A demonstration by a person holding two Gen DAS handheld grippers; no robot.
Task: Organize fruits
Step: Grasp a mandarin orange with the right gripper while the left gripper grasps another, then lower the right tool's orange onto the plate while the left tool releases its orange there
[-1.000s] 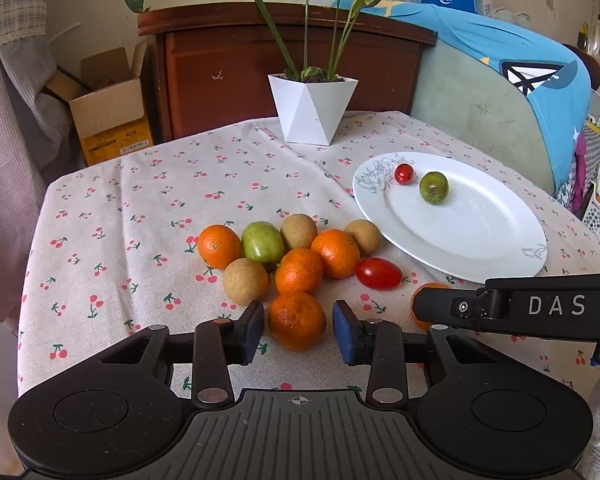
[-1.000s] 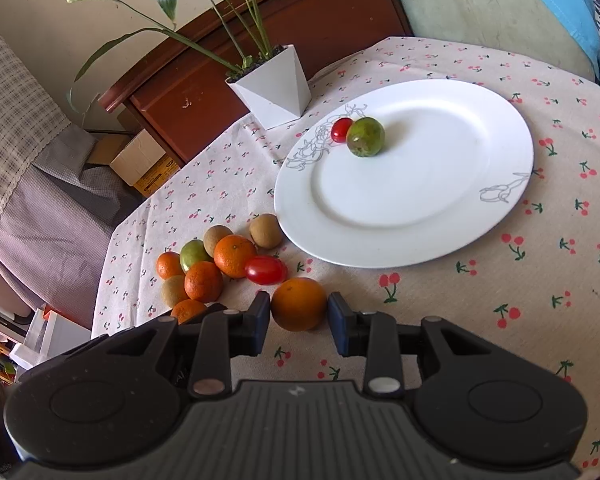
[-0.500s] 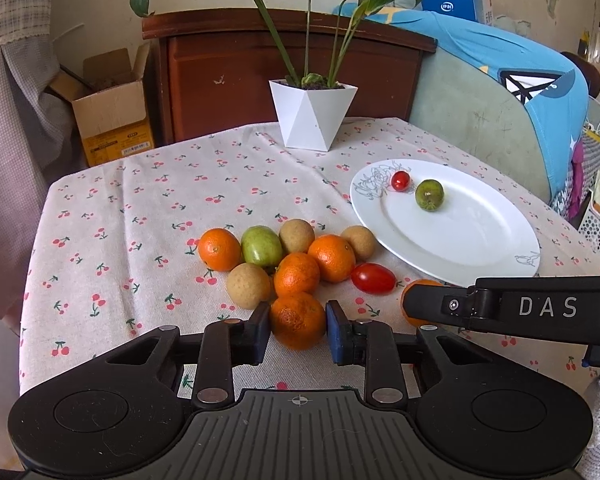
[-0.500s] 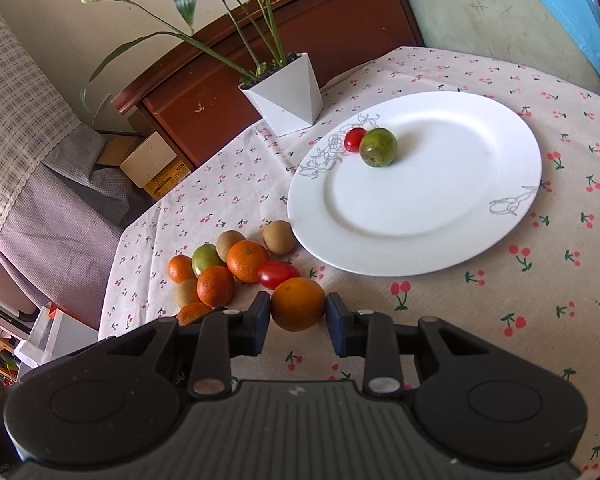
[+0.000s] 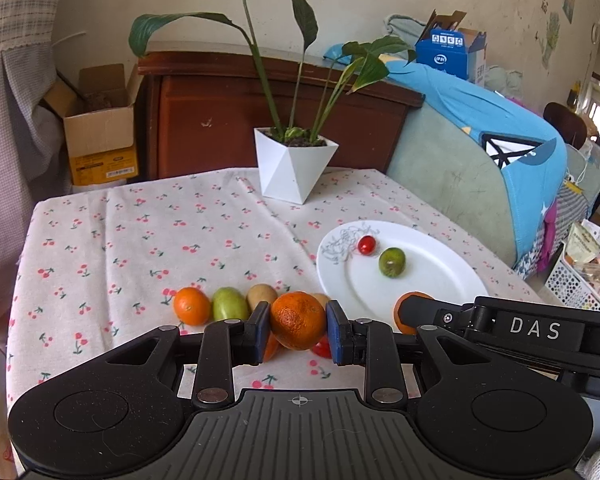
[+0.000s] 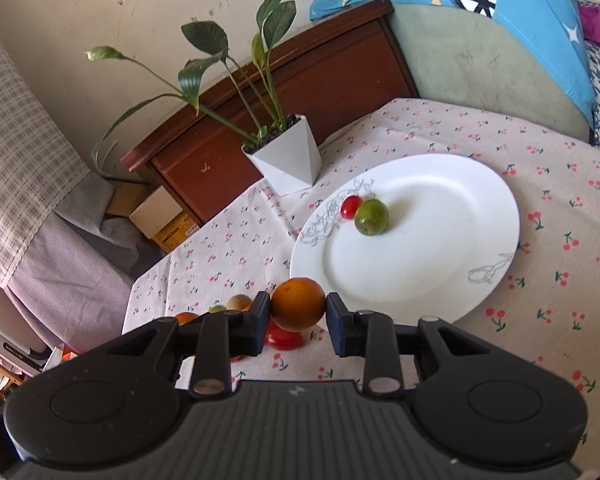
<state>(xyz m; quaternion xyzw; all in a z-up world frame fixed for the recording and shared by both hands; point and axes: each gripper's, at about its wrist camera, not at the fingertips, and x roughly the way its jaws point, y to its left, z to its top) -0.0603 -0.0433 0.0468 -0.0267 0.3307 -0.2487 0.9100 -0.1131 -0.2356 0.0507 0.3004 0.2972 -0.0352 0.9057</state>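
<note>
Now left gripper clamps a dimpled mandarin, frame centre; right gripper clamps a smooth orange. Only left view shows the cardboard box, upper left.

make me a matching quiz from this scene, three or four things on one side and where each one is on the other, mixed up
Things:
1. rough orange
2. smooth orange
3. green fruit
4. pot

Places:
a. on the plate
b. far edge of the table
c. in the left gripper
d. in the right gripper

Pairs: 1-c, 2-d, 3-a, 4-b
</note>
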